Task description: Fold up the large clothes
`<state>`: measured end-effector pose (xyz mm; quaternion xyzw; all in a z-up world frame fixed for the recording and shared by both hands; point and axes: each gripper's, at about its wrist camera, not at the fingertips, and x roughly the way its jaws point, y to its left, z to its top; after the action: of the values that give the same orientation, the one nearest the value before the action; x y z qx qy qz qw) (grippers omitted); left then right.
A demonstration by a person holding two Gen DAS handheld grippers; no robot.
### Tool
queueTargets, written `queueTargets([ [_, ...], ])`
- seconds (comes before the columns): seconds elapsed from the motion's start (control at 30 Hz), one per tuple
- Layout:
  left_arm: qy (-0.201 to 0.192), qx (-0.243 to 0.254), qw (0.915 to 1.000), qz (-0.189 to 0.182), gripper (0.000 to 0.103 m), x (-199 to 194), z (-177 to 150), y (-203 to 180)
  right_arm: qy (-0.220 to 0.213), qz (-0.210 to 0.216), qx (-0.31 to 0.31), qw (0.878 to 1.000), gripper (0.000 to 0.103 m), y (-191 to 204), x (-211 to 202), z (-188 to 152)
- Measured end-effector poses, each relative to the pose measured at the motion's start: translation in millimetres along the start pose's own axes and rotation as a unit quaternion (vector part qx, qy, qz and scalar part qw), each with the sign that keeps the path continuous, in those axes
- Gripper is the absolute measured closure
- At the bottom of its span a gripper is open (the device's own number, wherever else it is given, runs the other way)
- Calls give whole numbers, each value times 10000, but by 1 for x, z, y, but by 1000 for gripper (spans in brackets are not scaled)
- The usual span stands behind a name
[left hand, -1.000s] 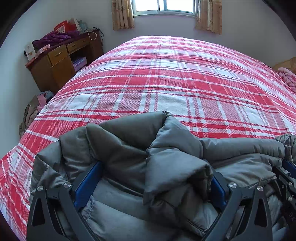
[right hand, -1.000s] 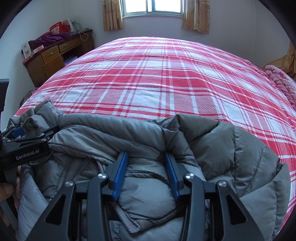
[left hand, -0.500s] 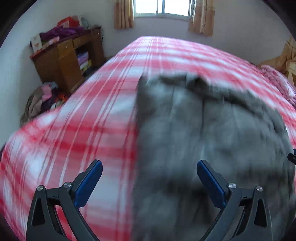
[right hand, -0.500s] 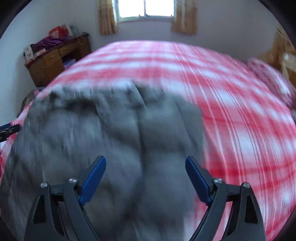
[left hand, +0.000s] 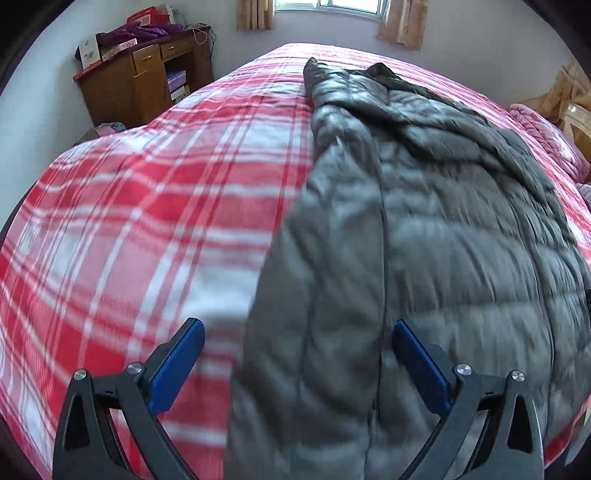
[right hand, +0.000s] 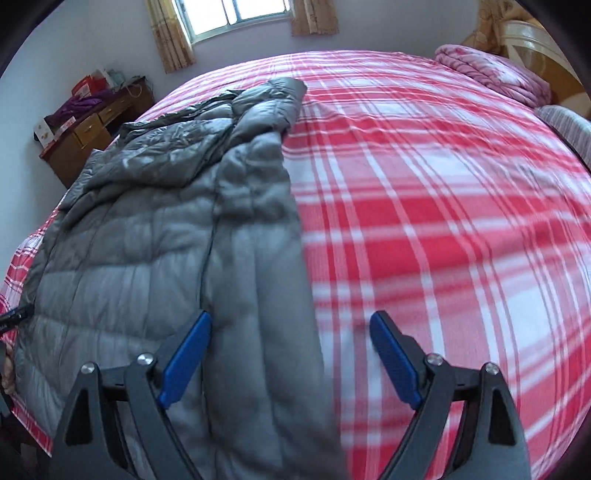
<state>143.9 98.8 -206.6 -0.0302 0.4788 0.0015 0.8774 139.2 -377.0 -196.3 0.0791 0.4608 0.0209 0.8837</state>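
Note:
A large grey puffer jacket [left hand: 424, 229] lies spread lengthwise on the red and white plaid bed [left hand: 147, 206], hem end near me and collar end far. It also shows in the right wrist view [right hand: 177, 229]. My left gripper [left hand: 299, 347] is open and empty above the jacket's left near edge. My right gripper [right hand: 291, 343] is open and empty above the jacket's right near edge; its left finger [right hand: 184, 358] is over the jacket, its right finger [right hand: 395, 358] over the bedspread.
A wooden desk [left hand: 144, 81] with clutter stands left of the bed by the wall. A pink folded blanket [right hand: 491, 74] lies at the bed's far right by a wooden headboard [right hand: 535, 40]. A window with curtains [right hand: 240, 22] is behind the bed.
Both grippers let go of the bunched jacket and opened wide. The jacket was flung forward and now lies spread flat along the bed.

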Motion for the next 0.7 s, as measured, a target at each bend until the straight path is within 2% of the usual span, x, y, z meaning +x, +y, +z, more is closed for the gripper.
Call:
queueTargets([
  [0.23,-16,-4,9999,-126,1,-11,-35,4,-59,45,-66,10000,14,1,-25,-47],
  [0.4,27,-29,9995,-302,4,-14,-46,5,-35,113,-193,9997,24,4,-39,-72],
  [0.47,-25,48,9994,-340,12,-17,-49,2,-2,195,-155,9997,31,4,-42,-80],
  [0.53,-68,125,9988,-464,37,-23,-52,-1,29,249,-176,9995,45,8,-45,-88],
  [0.57,-95,190,9984,-531,46,-27,-53,-3,55,323,-189,9993,59,9,-46,-89],
  [0.6,-105,255,9978,-602,66,-30,-55,-6,97,443,-174,9988,76,10,-46,-90],
  [0.63,-108,298,9967,-747,80,-34,-56,-8,135,653,-126,9977,81,11,-47,-90],
  [0.7,-226,342,9956,-849,89,-45,-56,-10,82,782,-73,9969,88,14,-50,-90],
])
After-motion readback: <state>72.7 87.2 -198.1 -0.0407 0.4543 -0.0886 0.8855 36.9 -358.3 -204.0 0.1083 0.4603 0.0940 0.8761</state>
